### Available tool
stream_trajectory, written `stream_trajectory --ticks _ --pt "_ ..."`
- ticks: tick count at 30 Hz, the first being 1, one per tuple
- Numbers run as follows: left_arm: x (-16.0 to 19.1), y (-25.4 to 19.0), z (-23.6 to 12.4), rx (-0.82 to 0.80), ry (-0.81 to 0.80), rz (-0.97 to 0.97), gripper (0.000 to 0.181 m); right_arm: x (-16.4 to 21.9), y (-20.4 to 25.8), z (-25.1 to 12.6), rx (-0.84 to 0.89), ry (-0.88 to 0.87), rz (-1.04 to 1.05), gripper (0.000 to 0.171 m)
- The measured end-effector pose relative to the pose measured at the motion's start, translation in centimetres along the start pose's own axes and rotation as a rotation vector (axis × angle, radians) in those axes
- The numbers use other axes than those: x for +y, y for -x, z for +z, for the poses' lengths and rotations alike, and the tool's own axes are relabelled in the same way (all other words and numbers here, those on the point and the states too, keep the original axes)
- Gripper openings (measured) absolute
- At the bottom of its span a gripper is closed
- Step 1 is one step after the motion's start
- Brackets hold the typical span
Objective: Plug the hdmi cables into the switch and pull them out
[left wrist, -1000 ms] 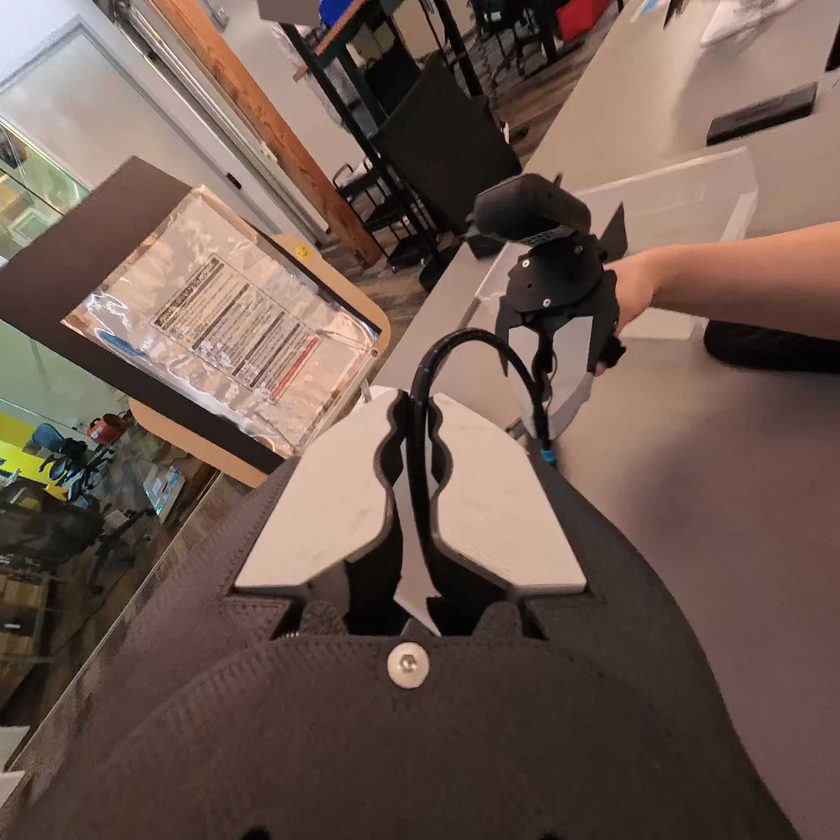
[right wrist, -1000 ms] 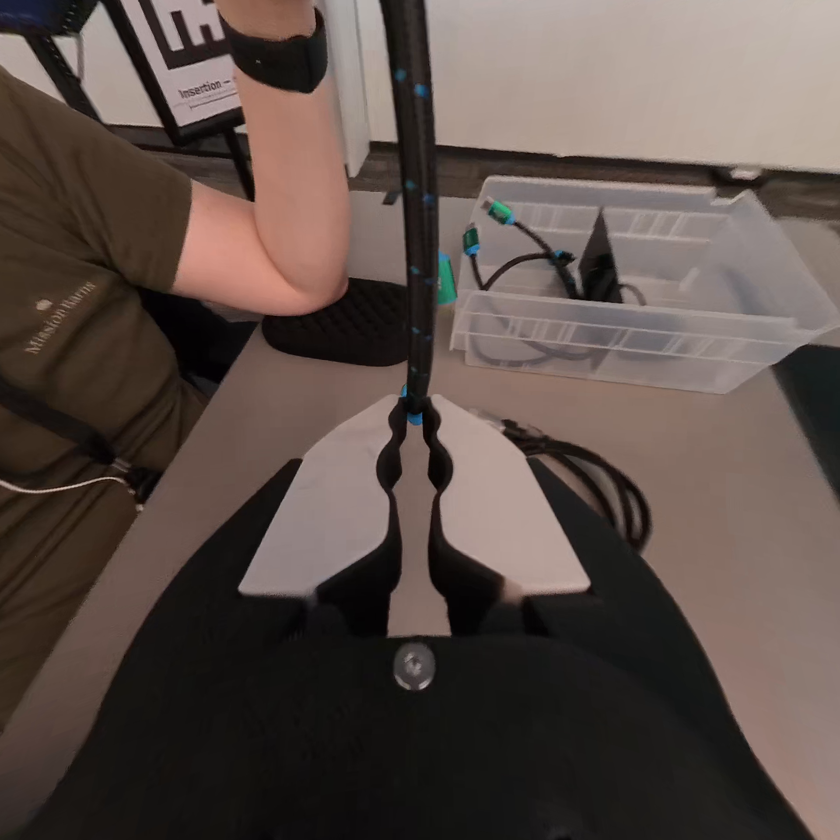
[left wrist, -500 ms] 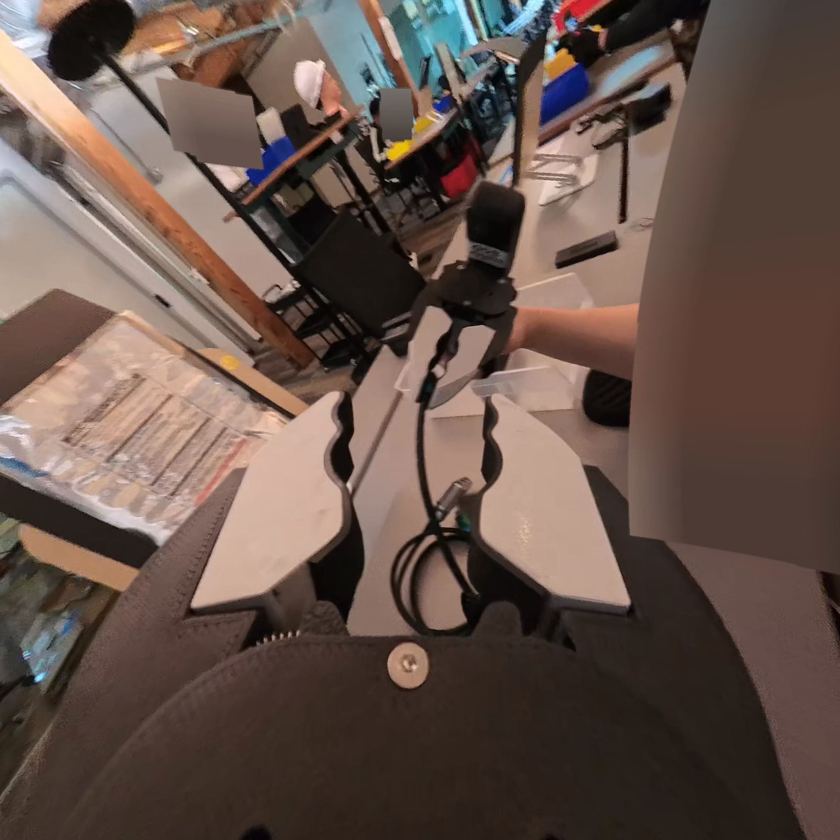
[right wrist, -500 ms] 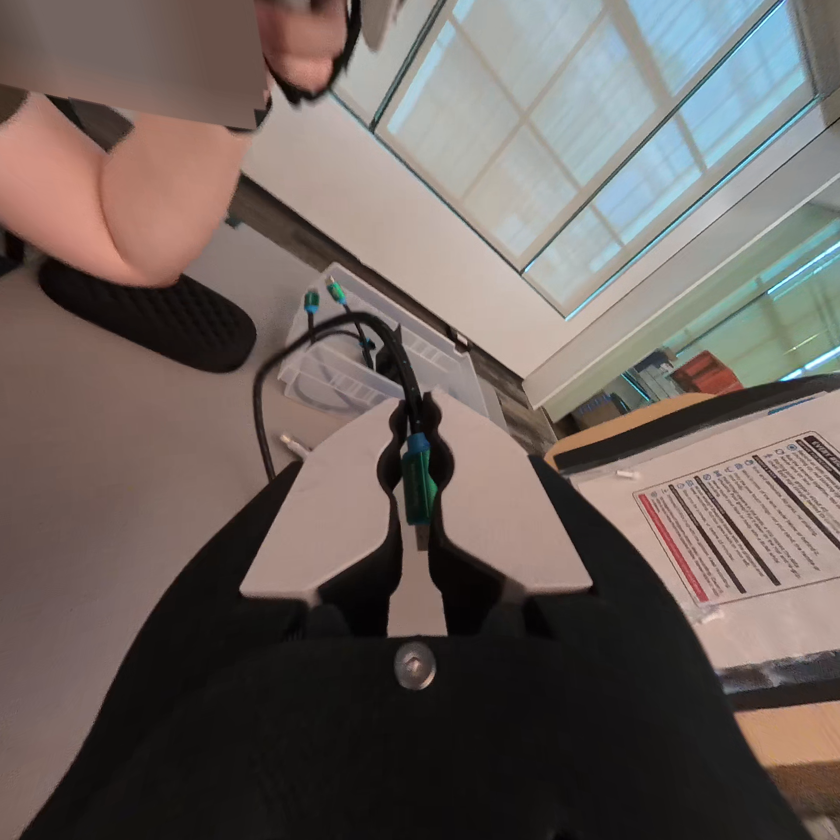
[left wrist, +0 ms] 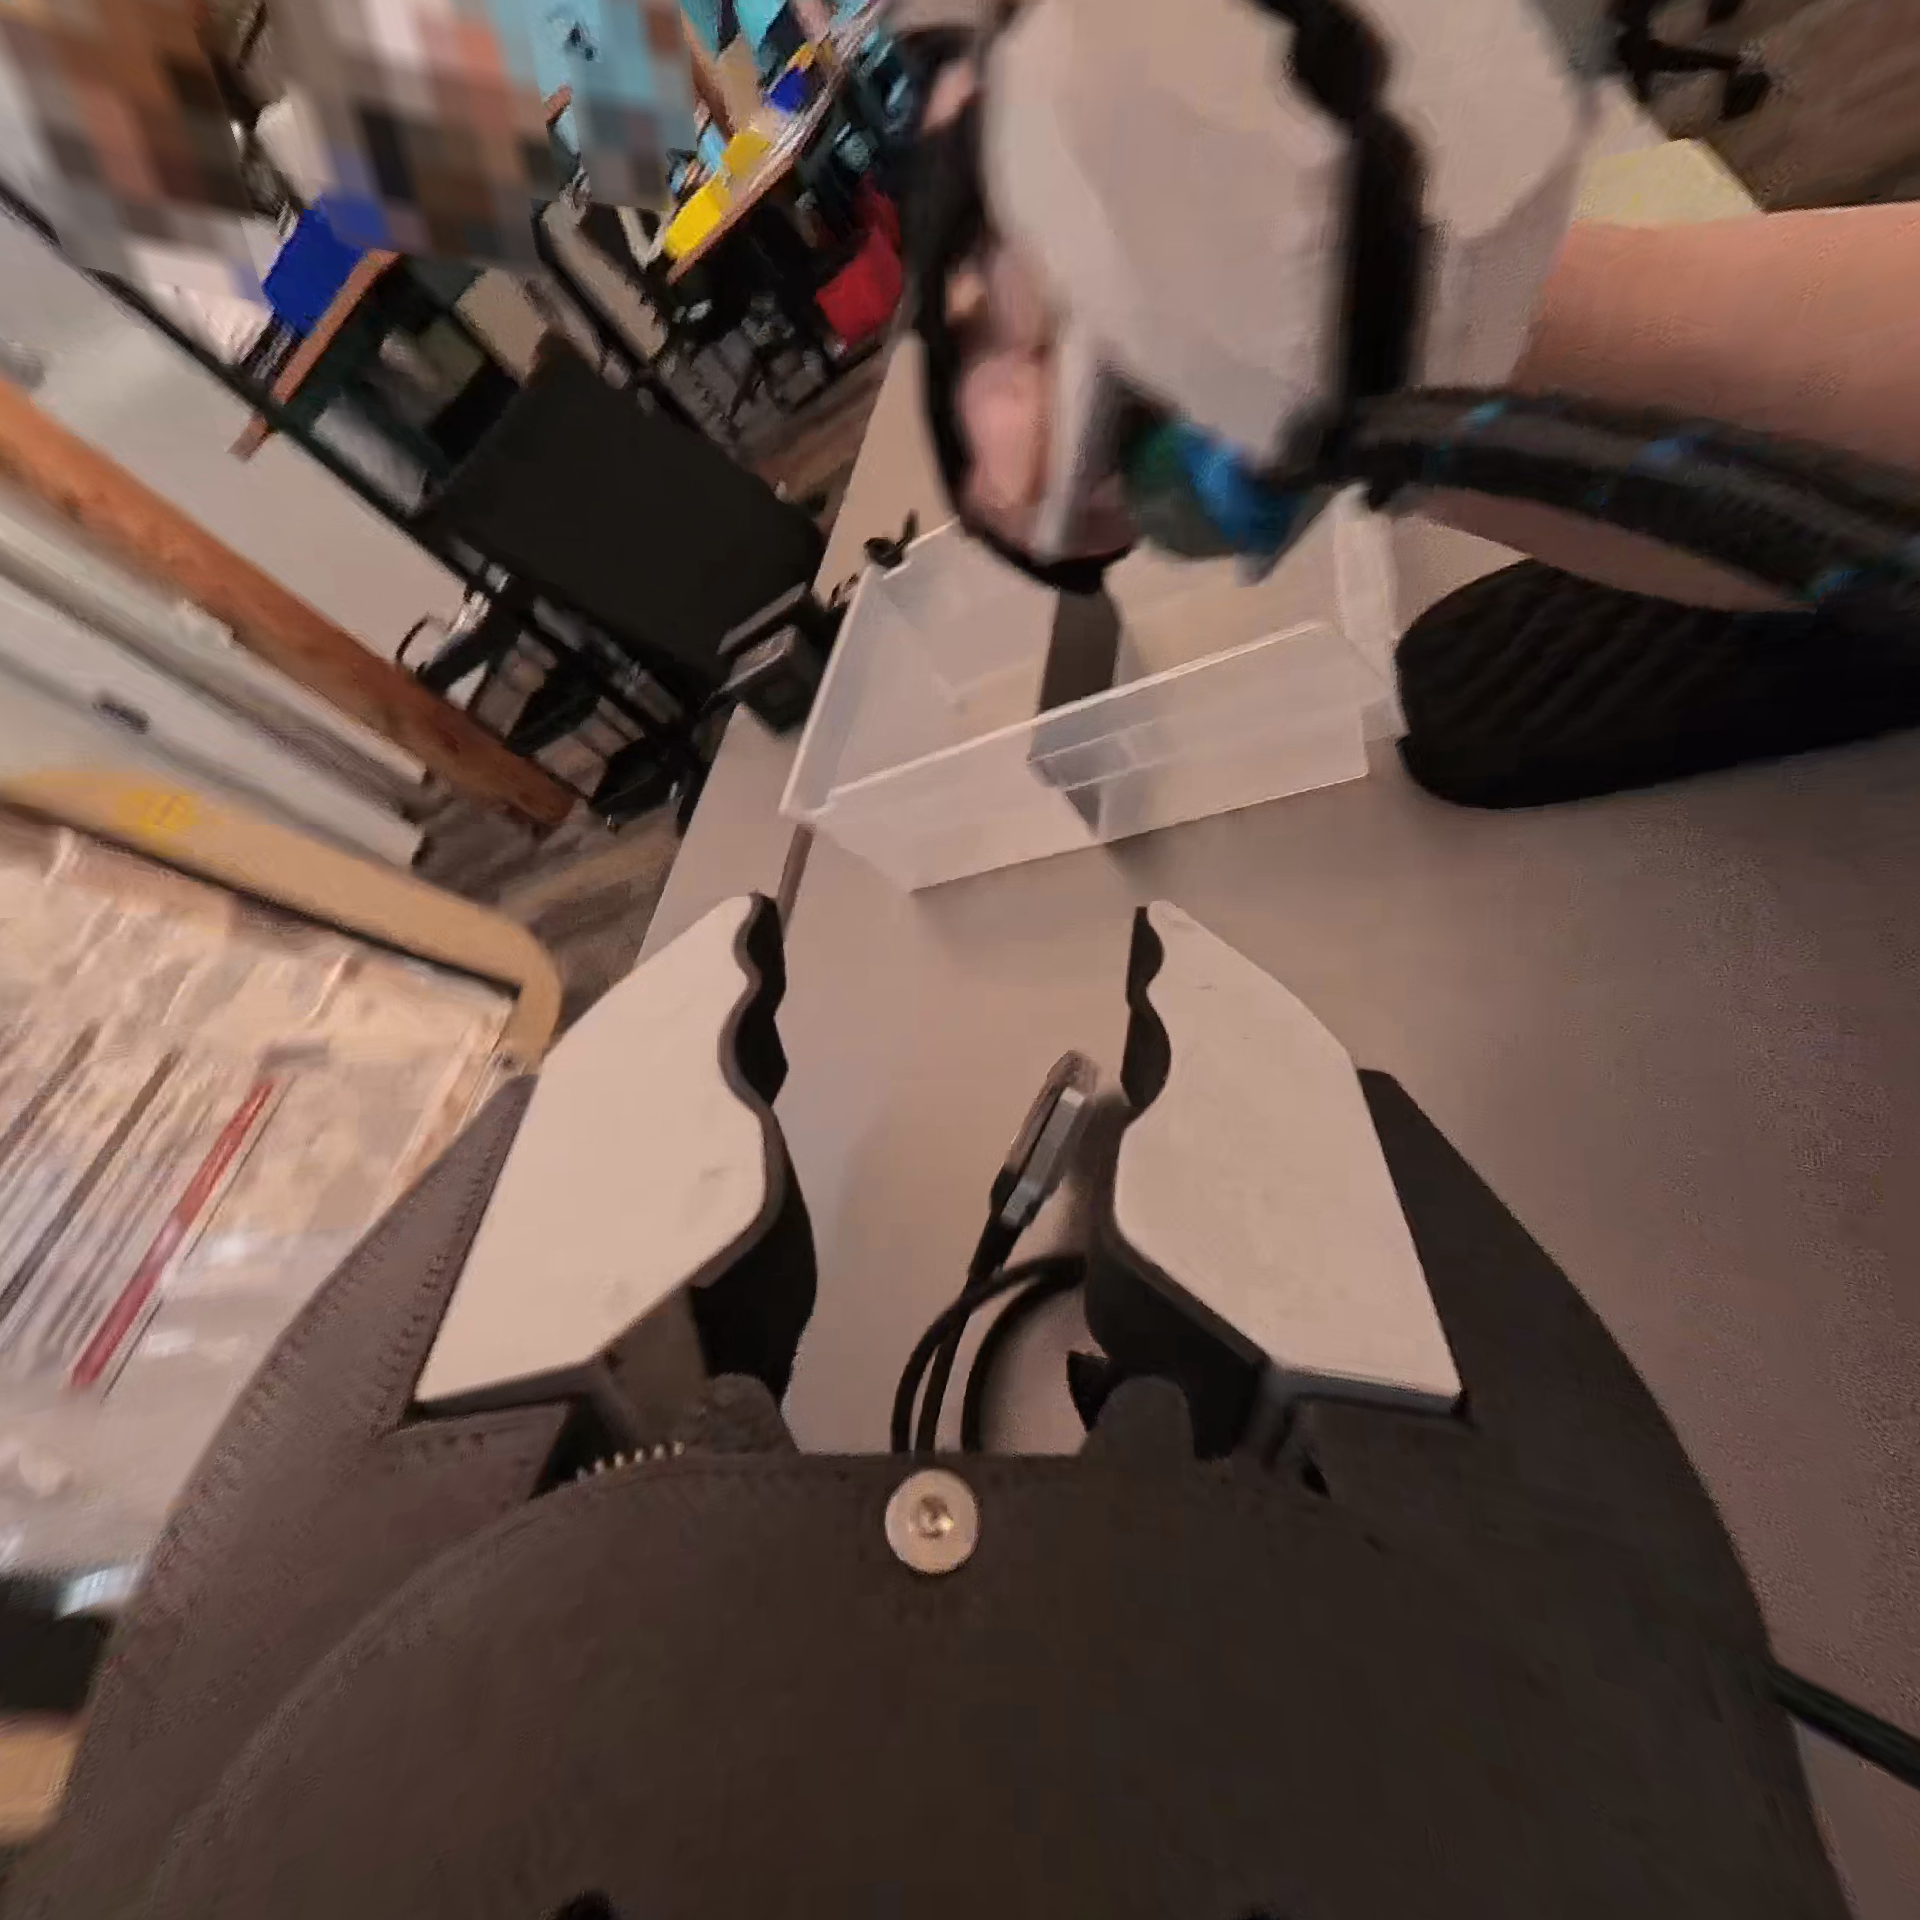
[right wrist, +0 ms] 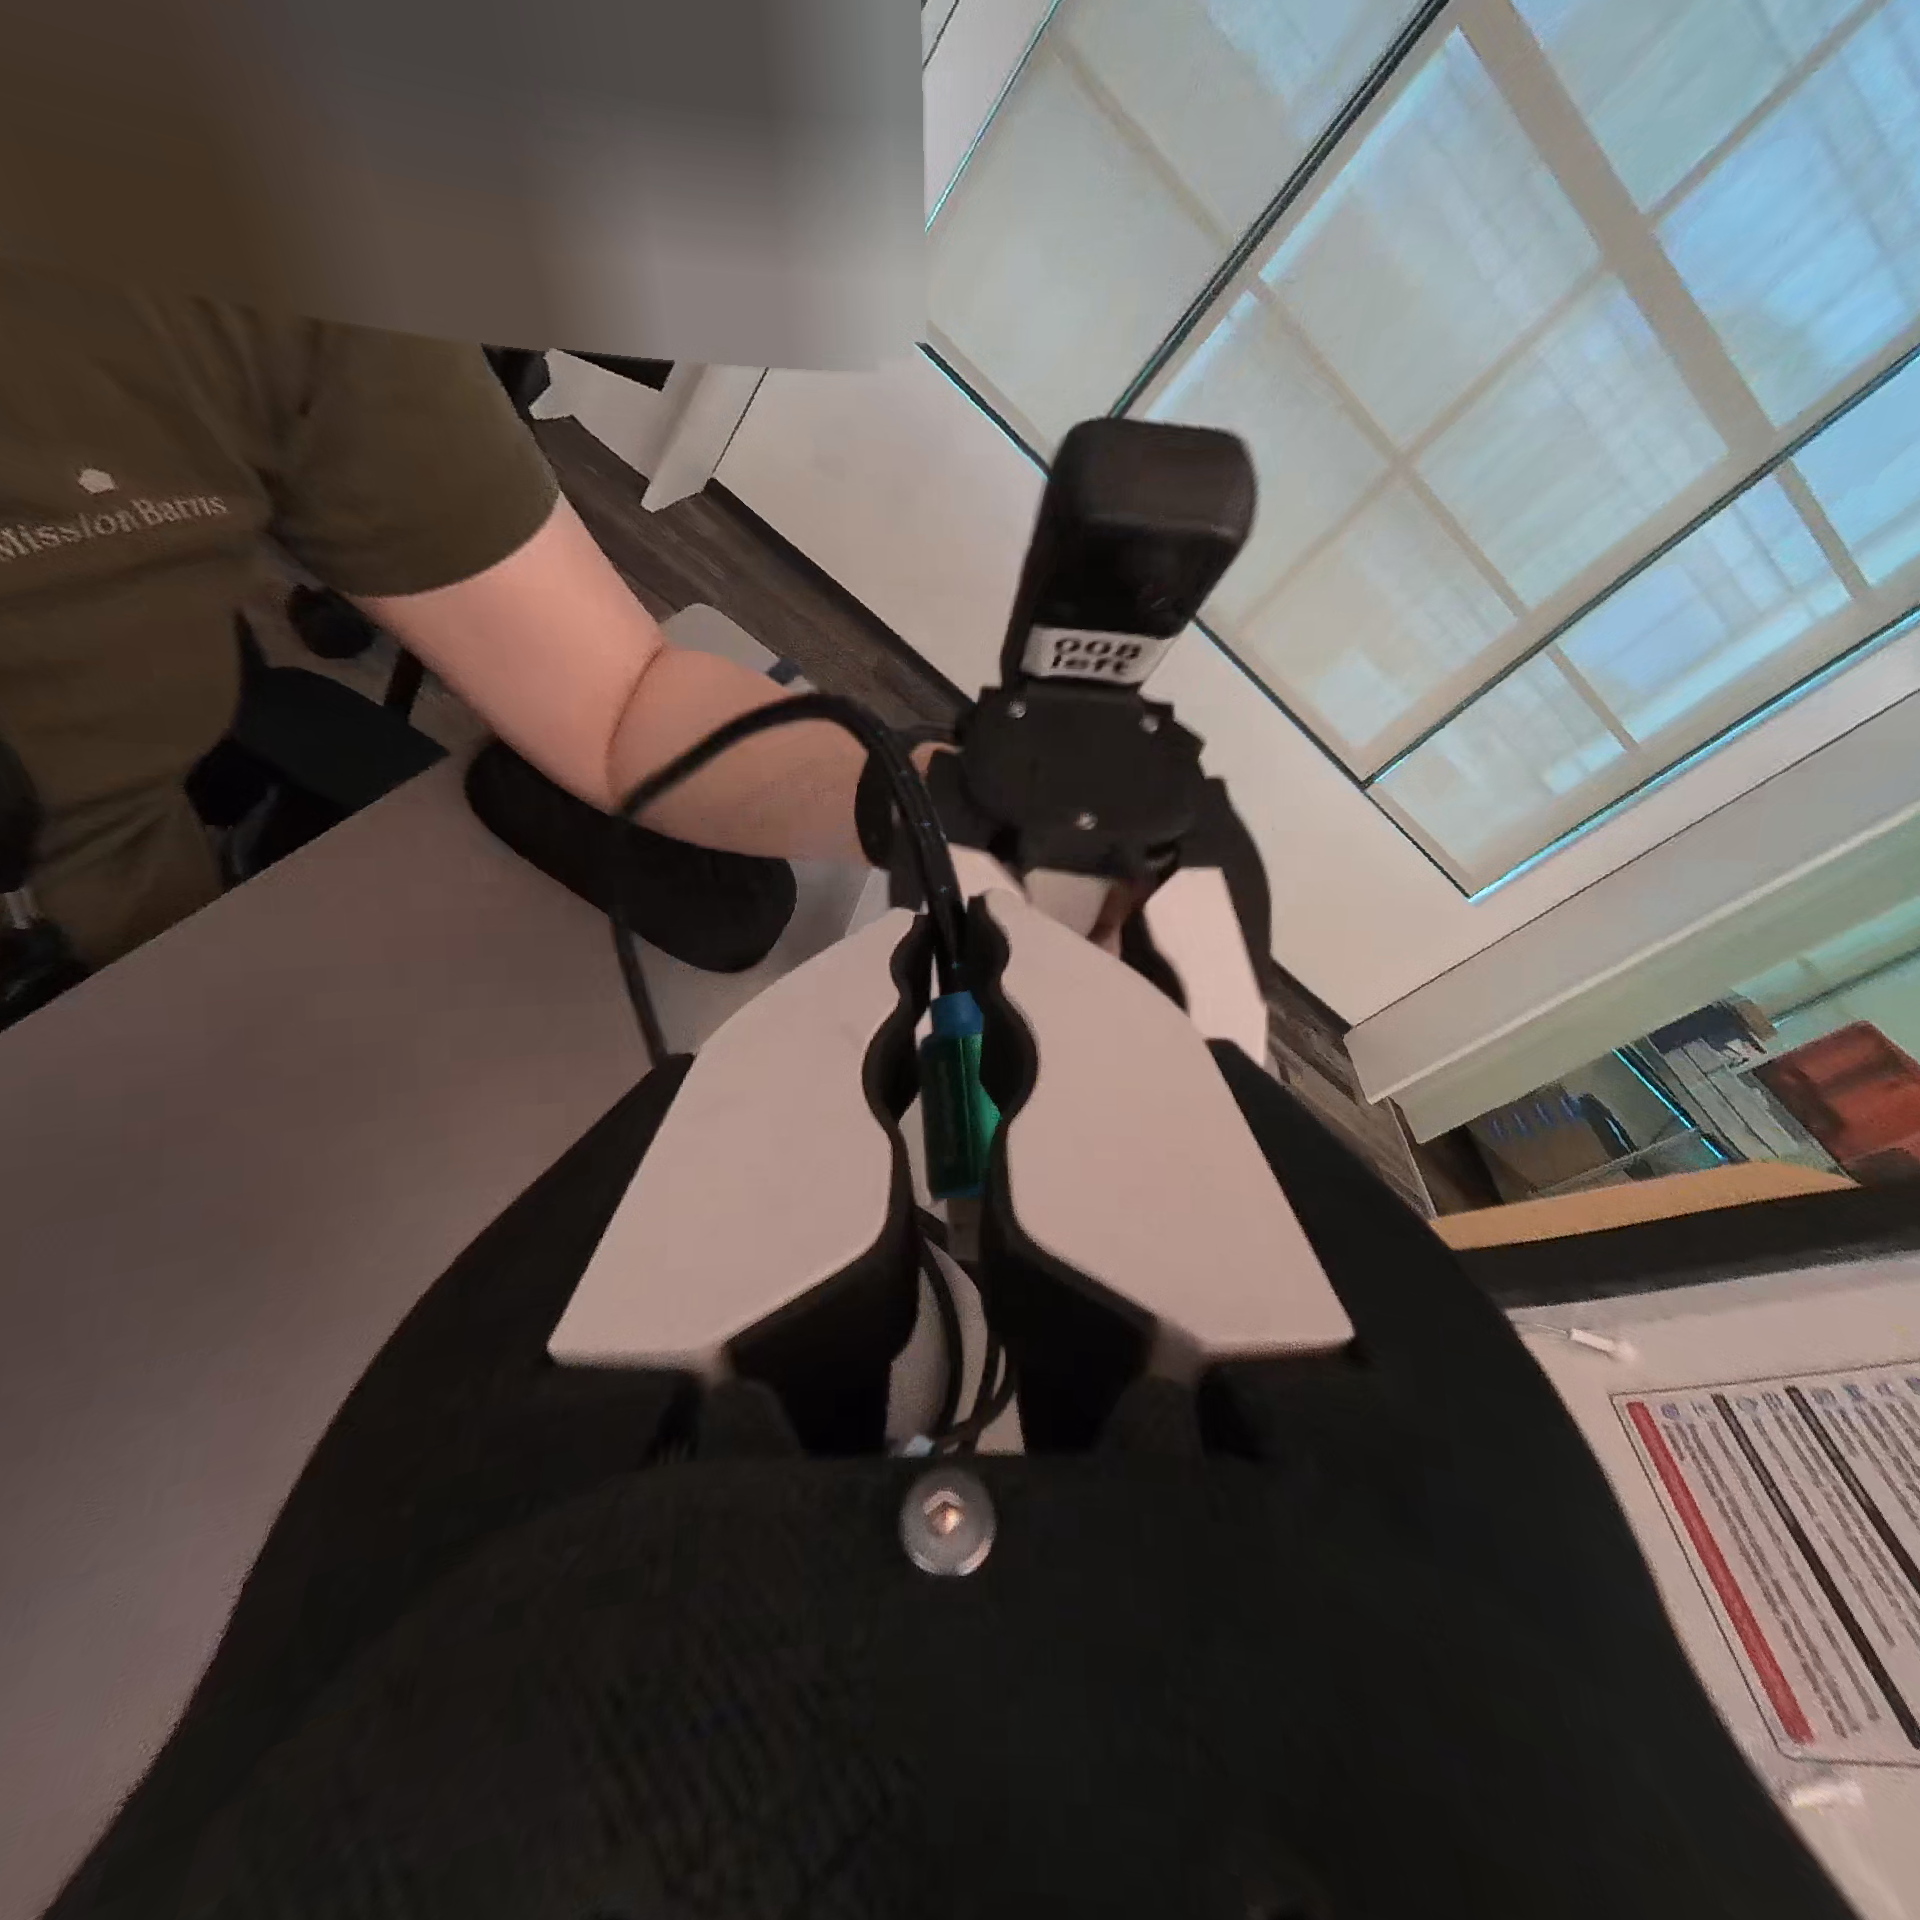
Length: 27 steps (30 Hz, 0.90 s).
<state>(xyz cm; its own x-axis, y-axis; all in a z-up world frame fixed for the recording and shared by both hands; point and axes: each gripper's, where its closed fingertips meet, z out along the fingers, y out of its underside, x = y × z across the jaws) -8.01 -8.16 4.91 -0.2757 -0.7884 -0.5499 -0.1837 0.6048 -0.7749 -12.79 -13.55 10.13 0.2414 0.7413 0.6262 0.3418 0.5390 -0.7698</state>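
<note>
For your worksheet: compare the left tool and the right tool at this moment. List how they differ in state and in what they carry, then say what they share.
1. The left tool is open, its fingers spread wide; the right tool is shut.
2. The left tool holds nothing, and a grey cable plug lies on the table beneath its gap; the right tool grips the green connector of a black braided cable.

Both have pale finger plates on a black body.

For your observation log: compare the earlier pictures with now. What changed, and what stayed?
The left tool let go of the black cable and now stands open above the table. The right tool slid along it to the green plug, staying shut on it.
</note>
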Motion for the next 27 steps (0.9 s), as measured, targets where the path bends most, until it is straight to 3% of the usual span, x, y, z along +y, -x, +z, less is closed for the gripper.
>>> stream_trajectory --ticks 4,7,11,19,24,26,27 --pt "-2.0 -3.7 1.3 0.08 -0.092 0.112 0.061 0.2 0.5 0.4 -0.023 0.037 -0.009 0.007" --pt "-1.9 -3.2 1.2 0.057 -0.091 0.091 0.06 0.3 0.4 0.1 -0.021 0.045 -0.006 0.008" --pt "-3.8 -2.8 0.5 0.074 -0.23 -0.024 0.059 -0.8 0.8 0.1 -0.051 -0.019 0.019 0.007" --pt "-5.4 -3.6 0.4 -0.023 -0.337 0.1 0.046 -0.5 0.9 1.3 -0.05 -0.035 0.012 0.007" --pt "-5.1 -3.5 0.6 -0.037 -0.298 0.136 0.044 -0.2 0.8 1.2 -0.036 -0.014 0.001 0.007" --pt "-5.0 -3.4 0.4 -0.045 -0.285 0.157 0.037 -0.2 0.6 1.0 -0.027 -0.014 0.0 0.007" --pt "-5.0 -3.0 0.3 -0.076 -0.283 0.166 0.024 -0.3 0.6 0.9 -0.037 -0.02 0.015 0.007"
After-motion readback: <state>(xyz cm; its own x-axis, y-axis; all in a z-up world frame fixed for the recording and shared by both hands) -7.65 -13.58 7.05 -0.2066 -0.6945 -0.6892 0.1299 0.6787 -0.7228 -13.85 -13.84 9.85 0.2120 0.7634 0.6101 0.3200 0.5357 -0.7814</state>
